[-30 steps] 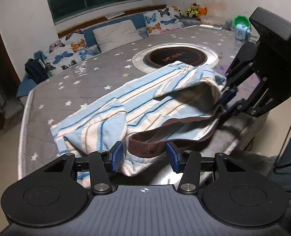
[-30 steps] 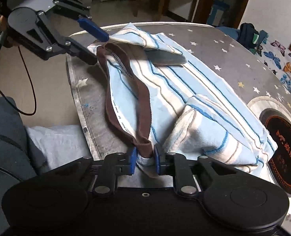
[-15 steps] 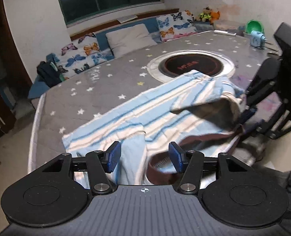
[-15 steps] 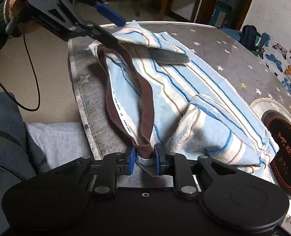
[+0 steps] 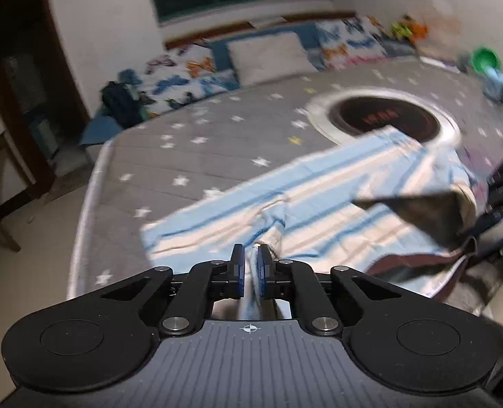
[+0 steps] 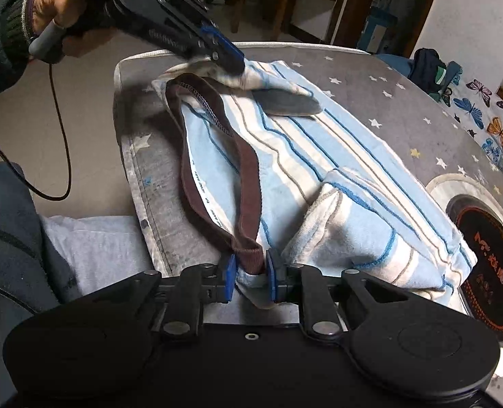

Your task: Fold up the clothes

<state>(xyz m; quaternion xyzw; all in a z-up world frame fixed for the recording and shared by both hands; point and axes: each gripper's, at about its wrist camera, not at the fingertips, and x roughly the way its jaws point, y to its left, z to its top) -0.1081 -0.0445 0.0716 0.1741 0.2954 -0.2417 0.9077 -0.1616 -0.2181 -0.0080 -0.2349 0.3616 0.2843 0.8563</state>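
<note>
— The striped shorts [image 6: 319,156]: where are they lying?

— Spread across the near part of the grey star-print table [image 6: 380,85], brown waistband [image 6: 217,170] toward me. In my right wrist view they run from the table edge at 9 o'clock toward the round black hotplate [image 6: 486,248] at 3 o'clock.

— What is your right gripper [image 6: 249,273] doing?

— It is clamped on the waistband end, at 6 o'clock in its own view, with brown band and pale cloth bunched between the blue pads [image 6: 230,273].

— And the left gripper [image 5: 249,268]?

— Clenched too. Its pads are nearly together with a fold of blue-striped cloth pinched between them. From the right wrist view I see it at 11 o'clock, in my left hand [image 6: 55,10], its blue fingertips biting the far corner of the shorts near the other waistband end.

— Is that view sharp?

— No, the left wrist view is smeared. I can make out the butterfly cushions [image 5: 169,78] at 11 o'clock and a green object [image 5: 486,57] at 2 o'clock, nothing finer.
</note>
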